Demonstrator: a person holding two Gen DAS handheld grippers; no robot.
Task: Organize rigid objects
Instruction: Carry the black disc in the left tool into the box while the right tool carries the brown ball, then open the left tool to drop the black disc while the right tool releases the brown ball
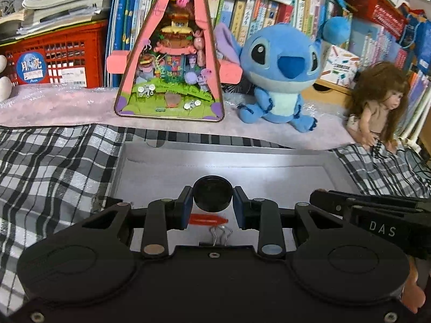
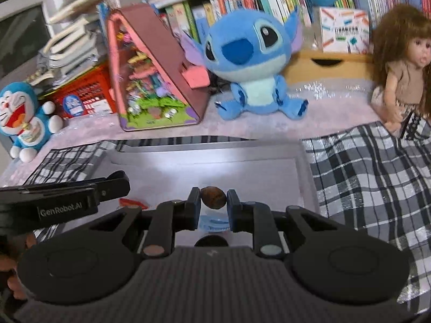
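Two clamped grippers, left on black cap, right on brown nut, above grey tray.

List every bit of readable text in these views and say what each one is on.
"DAS": right gripper body, seen from the left wrist view.
"GenRobot.AI": left gripper body, seen from the right wrist view.
Round blue sticker on the red crate: large characters, too blurred to read surely.
Book spines: too small.

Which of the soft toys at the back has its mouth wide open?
The blue-and-white cat plush at far left; its red mouth gapes, while the blue big-eared plush in the middle shows a closed smile.
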